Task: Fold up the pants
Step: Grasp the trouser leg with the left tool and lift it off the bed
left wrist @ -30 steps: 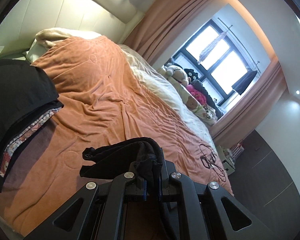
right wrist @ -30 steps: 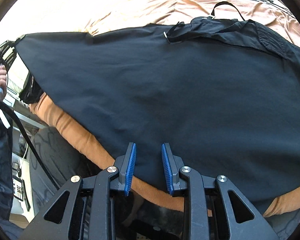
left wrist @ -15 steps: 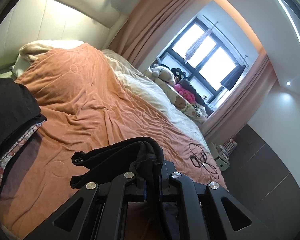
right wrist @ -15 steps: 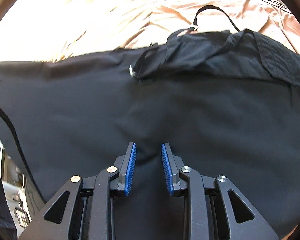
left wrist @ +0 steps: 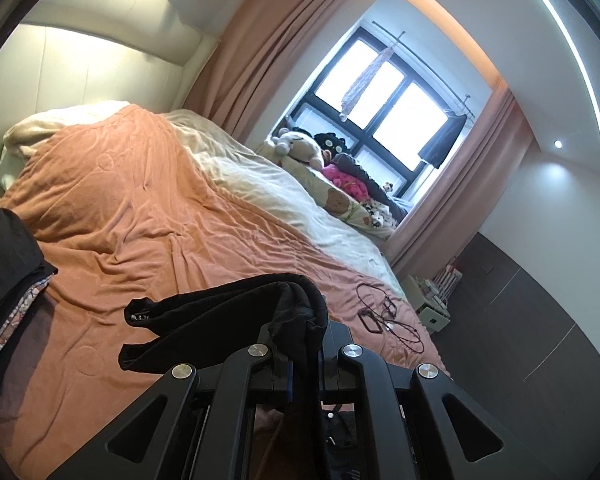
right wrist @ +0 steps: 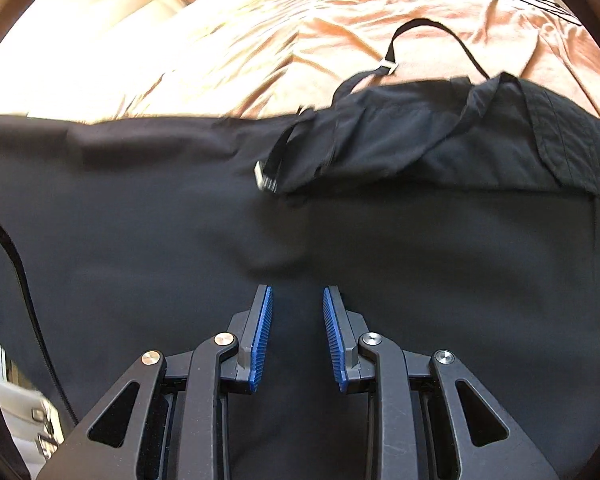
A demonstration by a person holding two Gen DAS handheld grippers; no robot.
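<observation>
1. Two hand-held grippers work one pair of black woven pants [right wrist: 204, 216]. The pants lie spread across the rust-orange quilted bedspread [right wrist: 260, 52], with one end lifted.
2. The left hand-held gripper [left wrist: 305, 354] is clamped tight on a bunched fold of black pants fabric [left wrist: 228, 320]. The cloth droops off to the left of the jaws and hangs clear above the bedspread [left wrist: 140, 208]. My read: that end is held up so it can be carried over the rest for a fold.
3. The right hand-held gripper [right wrist: 297, 334] has its blue ribbed pads [right wrist: 261, 338] parted, with nothing pinched between them. It points steeply down over the flat middle of the pants. Whether the tips touch the cloth I can't tell. Probably it is there to pin or mark the fold line.
4. The waist end sits upper right in the right wrist view. A thin black strap with a pale buckle [right wrist: 390, 65] loops out onto the bedspread, and a second strap end with a silver clasp [right wrist: 266, 176] lies on the cloth. Both are loose, so they may snag or stick out of the fold.
5. The far edge of the pants runs straight across that view, with open bedspread beyond it. That leaves plenty of room to lay the fold.
6. Clutter to avoid:
   - a stack of folded dark clothes with a patterned layer [left wrist: 8, 280] at the left of the left wrist view;
   - black tangled cables [left wrist: 388, 316] near the bed's right edge;
   - plush toys [left wrist: 300, 146] far off by the window.
</observation>
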